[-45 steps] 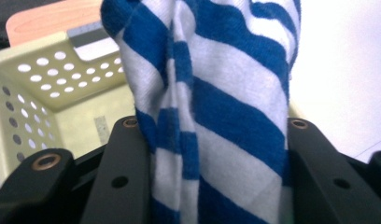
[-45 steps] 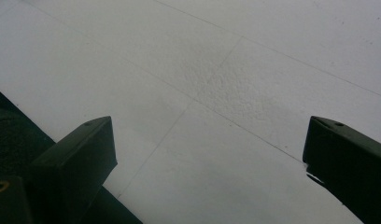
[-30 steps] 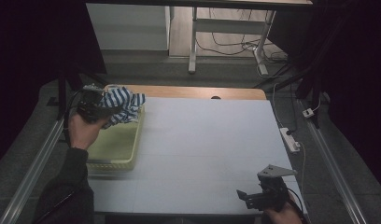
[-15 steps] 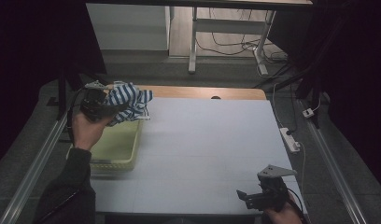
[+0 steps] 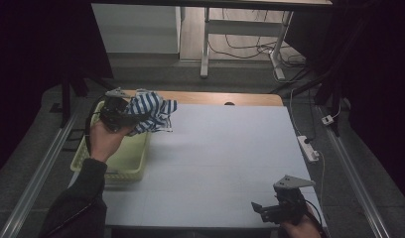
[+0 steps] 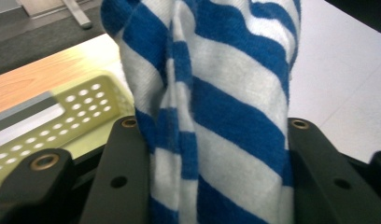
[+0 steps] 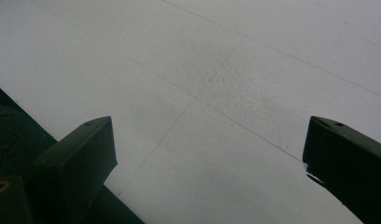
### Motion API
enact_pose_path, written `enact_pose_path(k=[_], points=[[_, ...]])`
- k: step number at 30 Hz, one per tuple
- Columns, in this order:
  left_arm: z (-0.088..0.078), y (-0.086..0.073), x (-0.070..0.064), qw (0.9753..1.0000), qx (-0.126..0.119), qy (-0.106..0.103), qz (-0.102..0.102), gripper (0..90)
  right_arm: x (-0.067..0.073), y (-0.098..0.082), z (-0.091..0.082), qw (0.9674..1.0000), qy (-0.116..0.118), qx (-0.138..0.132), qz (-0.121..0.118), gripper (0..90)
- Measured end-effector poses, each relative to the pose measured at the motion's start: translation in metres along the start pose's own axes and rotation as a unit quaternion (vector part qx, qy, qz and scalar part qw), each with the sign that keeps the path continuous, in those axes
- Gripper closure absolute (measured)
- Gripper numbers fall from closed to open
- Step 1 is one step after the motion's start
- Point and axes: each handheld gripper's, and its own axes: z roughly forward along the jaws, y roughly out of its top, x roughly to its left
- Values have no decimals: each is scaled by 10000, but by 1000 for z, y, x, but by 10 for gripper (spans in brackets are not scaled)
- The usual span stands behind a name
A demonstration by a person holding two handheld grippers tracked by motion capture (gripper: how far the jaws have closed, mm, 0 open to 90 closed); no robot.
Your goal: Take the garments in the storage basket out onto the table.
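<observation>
Nearest you, your right gripper (image 5: 270,210) rests with jaws apart, well away from the basket (image 5: 121,156). Farther off, your left gripper (image 5: 122,113) clenches the striped cloth (image 5: 151,111), which hangs above the basket's far corner towards the table (image 5: 225,153). Since the earlier frame, cloth and left gripper have risen and shifted tableward.

The towel (image 5: 150,111), soft terry cloth in broad blue and white stripes, is bunched into loose folds and lifted clear above the far right corner of the yellow basket (image 5: 122,166), its free end drooping just beyond the basket's rim.
</observation>
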Motion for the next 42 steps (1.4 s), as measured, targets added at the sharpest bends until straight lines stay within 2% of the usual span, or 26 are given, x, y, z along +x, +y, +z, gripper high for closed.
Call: enact_pose_path(k=[8,13,22,32,42], points=[[11,6,-16,9996,34,-207,166,613,0,0,0,10000,3,7,-7,25],[19,11,-30,9987,50,-415,281,613,0,0,0,10000,6,10,-12,25],[30,16,-49,9974,89,-571,440,613,0,0,0,10000,5,20,-23,25],[46,22,-73,9939,31,-820,735,612,0,0,0,10000,3,15,-21,25],[62,22,-91,9914,85,-983,862,612,0,0,0,10000,2,20,-28,25]])
